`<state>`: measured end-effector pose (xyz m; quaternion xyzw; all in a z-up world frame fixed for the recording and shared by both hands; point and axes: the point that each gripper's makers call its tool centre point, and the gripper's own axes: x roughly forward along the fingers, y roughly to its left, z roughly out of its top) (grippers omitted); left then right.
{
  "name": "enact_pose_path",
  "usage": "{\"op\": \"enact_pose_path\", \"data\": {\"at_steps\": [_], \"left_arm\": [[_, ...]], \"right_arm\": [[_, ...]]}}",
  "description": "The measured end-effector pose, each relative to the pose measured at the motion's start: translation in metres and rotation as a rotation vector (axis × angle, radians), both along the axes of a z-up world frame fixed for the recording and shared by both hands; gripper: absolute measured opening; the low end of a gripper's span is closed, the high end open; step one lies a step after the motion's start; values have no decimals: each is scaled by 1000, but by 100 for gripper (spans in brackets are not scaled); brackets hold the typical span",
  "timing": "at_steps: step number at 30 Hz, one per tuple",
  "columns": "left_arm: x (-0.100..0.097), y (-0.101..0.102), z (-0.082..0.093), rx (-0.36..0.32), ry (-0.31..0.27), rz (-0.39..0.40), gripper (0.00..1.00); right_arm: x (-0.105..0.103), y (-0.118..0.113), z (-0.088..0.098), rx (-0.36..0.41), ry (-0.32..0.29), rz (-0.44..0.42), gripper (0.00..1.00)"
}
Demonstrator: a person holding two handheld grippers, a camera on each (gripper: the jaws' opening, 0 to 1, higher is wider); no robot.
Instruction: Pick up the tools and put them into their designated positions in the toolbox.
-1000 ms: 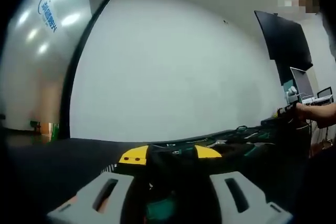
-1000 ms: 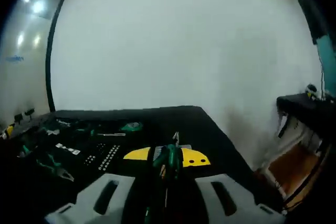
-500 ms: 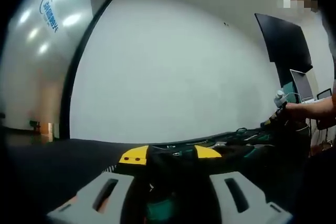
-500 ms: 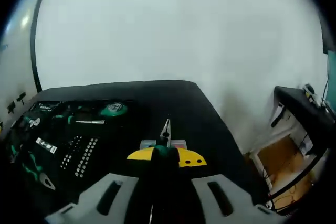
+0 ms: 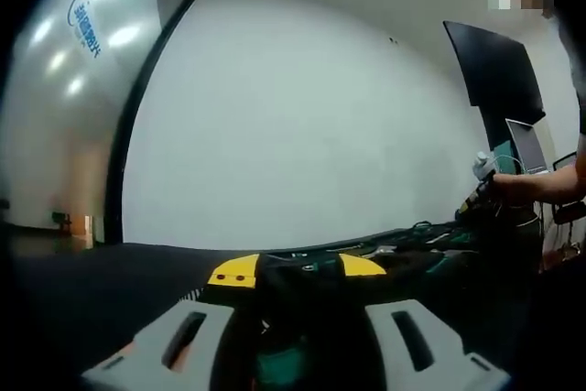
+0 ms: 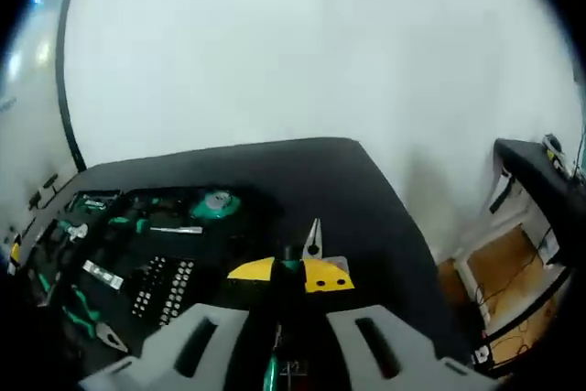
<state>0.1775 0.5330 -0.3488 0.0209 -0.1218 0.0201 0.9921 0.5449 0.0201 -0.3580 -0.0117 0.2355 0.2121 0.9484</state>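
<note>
Pliers (image 6: 311, 237), rigid steel and likely weighty, are clamped by their green handles in the right gripper (image 6: 288, 274), nose projecting just right of the toolbox (image 6: 137, 254); the left gripper (image 5: 295, 272) clamps a green-handled tool (image 5: 279, 359).

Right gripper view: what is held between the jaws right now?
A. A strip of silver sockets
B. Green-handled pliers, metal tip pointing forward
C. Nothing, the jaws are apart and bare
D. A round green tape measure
B. The right gripper is shut on the green-handled pliers, whose metal tip sticks out past the yellow jaw tips over the black table.
</note>
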Motion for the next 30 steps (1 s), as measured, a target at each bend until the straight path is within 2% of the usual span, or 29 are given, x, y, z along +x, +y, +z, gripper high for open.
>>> {"op": "enact_pose_path", "data": {"at_steps": [2, 4, 6, 12, 15, 18, 26, 30], "left_arm": [[0, 0, 0, 1, -2, 0, 28], [0, 2, 0, 1, -2, 0, 28], [-1, 2, 0, 0, -4, 0, 28], [-1, 1, 0, 2, -3, 1, 28], [-1, 2, 0, 0, -3, 1, 28], [0, 5, 0, -1, -3, 1, 28], [-1, 7, 1, -8, -11, 1, 28], [-2, 5, 2, -13, -14, 0, 28]], "right_arm": [[2, 3, 16, 2, -29, 26, 7], [-6, 9, 31, -1, -58, 73, 7], [-11, 10, 45, -29, -90, 86, 7], [-27, 17, 80, -1, -148, 115, 7], [-28, 22, 98, 38, -168, 128, 7], [-40, 31, 115, 91, -178, 153, 7], [-66, 54, 164, 145, -243, 218, 7], [-80, 68, 193, 199, -271, 264, 7]]}}
